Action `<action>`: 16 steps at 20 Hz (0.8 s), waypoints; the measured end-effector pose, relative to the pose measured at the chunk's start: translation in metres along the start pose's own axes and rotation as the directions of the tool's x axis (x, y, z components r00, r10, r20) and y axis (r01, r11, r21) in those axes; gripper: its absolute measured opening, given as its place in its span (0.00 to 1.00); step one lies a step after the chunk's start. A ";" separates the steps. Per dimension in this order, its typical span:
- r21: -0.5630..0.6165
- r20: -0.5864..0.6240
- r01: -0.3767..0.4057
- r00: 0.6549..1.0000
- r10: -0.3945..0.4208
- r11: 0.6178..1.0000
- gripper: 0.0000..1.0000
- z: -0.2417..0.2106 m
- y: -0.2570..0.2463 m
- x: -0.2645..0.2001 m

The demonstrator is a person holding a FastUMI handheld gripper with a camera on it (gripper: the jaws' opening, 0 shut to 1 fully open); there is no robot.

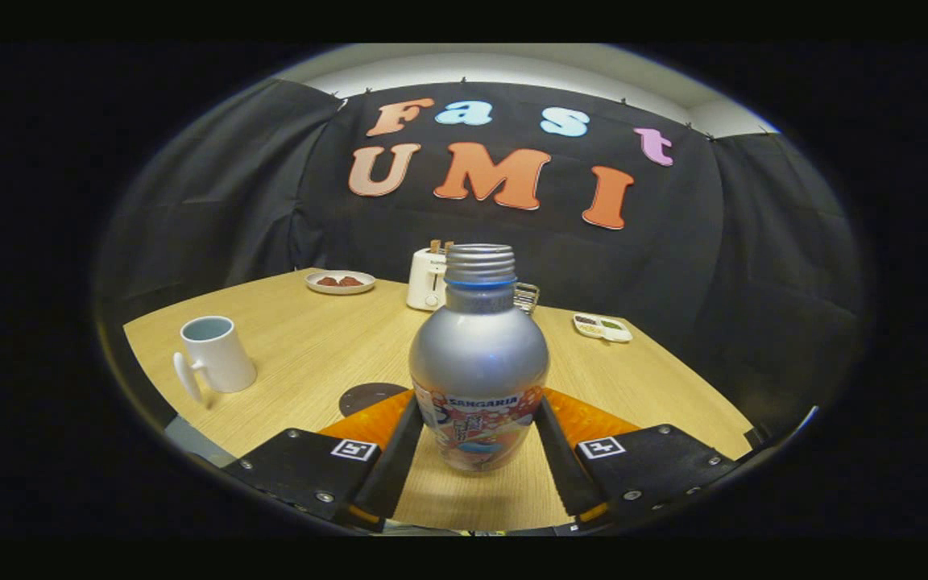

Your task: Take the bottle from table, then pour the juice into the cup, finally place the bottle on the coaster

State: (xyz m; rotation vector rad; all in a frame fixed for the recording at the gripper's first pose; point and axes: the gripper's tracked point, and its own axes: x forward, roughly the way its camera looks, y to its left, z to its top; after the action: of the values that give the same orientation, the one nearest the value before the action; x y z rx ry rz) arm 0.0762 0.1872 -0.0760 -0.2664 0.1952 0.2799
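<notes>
Silver bottle (478, 362) stands on the counter (311, 346) between our fingers; pouring not begun.
We have our gripper (476, 439) flanking its lower body, contact uncertain, so we cannot tell if it grips. Mug (214, 354) waits ahead left, dark coaster (367, 396) just beyond the left finger.

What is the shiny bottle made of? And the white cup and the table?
The bottle, between the gripper fingers, looks like metal, probably aluminium: a dull silver sheen, a threaded neck, a printed wrap low down. The cup looks like glazed ceramic: smooth, white, thick-walled, though hard plastic is possible. The table shows pale wood grain; solid wood or a laminate cannot be told.
</notes>
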 end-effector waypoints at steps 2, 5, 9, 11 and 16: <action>-0.036 -0.001 -0.004 1.000 0.004 0.999 0.76 0.007 0.010 0.000; -0.110 0.010 -0.001 1.000 0.002 0.994 0.76 0.018 0.022 0.002; -0.175 0.010 -0.019 1.000 0.021 0.984 0.76 0.029 0.042 0.005; -0.215 0.019 -0.016 1.000 0.021 0.976 0.76 0.036 0.049 0.006; -0.307 0.031 -0.018 0.999 0.028 0.952 0.76 0.051 0.073 0.006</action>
State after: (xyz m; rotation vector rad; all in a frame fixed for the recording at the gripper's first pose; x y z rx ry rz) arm 0.0676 0.2708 -0.0463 -0.5674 0.1190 0.3381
